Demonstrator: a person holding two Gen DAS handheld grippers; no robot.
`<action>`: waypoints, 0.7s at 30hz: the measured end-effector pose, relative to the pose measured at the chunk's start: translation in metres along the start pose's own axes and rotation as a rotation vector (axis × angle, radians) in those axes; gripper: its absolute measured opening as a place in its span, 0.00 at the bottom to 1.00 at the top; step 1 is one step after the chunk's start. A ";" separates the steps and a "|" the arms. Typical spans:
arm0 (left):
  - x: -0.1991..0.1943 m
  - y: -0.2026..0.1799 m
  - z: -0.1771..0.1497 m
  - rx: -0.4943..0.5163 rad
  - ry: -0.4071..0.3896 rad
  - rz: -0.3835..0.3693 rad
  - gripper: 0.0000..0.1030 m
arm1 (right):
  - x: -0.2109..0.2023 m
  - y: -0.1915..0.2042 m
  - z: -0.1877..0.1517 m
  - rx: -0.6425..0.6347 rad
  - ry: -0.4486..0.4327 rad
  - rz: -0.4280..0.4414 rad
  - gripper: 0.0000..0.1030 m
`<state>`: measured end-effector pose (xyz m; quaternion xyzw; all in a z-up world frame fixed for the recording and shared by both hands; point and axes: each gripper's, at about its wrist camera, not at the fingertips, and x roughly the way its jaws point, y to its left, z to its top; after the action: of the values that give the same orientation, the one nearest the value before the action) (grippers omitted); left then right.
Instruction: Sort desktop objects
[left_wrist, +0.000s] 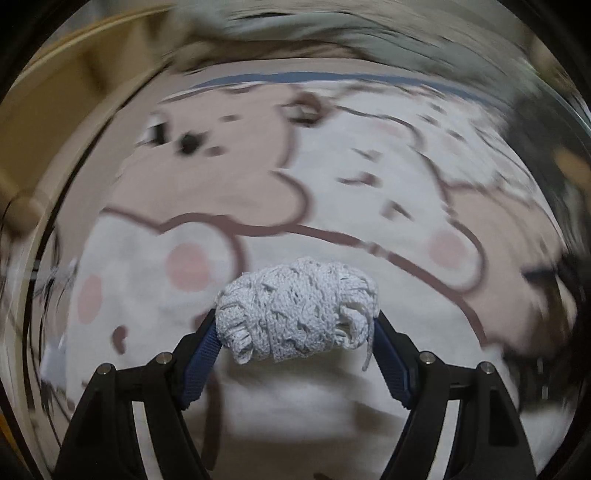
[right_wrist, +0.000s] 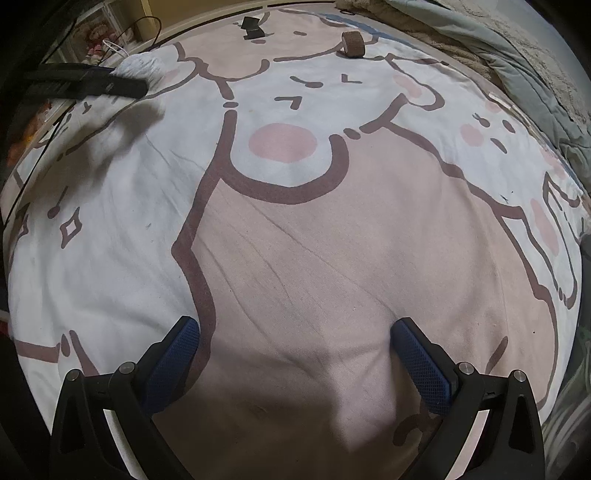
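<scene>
My left gripper (left_wrist: 295, 325) is shut on a white bundle of cord (left_wrist: 297, 312) and holds it above the cartoon-print sheet (left_wrist: 332, 184); that view is blurred by motion. In the right wrist view the left gripper (right_wrist: 88, 86) with the white bundle (right_wrist: 142, 66) shows at the far left. My right gripper (right_wrist: 295, 332) is open and empty above the sheet (right_wrist: 314, 240). A brown tape roll (right_wrist: 352, 43) lies at the far edge, and a small black object (right_wrist: 253, 28) lies left of it.
A grey-green blanket (right_wrist: 517, 55) is bunched along the far right. Cables (right_wrist: 118, 46) and shelving with toys (right_wrist: 96, 37) sit beyond the far left edge. A wooden frame (left_wrist: 55, 110) shows at the left in the left wrist view.
</scene>
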<state>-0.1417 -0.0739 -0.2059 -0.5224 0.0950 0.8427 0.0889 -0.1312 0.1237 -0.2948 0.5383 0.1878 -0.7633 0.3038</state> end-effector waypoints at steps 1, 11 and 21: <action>0.000 -0.004 -0.002 0.025 0.006 -0.023 0.75 | 0.001 -0.001 0.000 0.002 -0.001 0.004 1.00; 0.012 -0.034 -0.026 0.179 0.113 -0.111 0.76 | -0.012 -0.004 0.031 0.066 -0.012 0.058 0.73; 0.013 -0.042 -0.032 0.180 0.131 -0.105 0.90 | -0.016 0.011 0.074 0.275 -0.045 0.284 0.31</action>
<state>-0.1090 -0.0404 -0.2348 -0.5703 0.1485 0.7892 0.1730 -0.1722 0.0739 -0.2537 0.5784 -0.0027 -0.7433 0.3362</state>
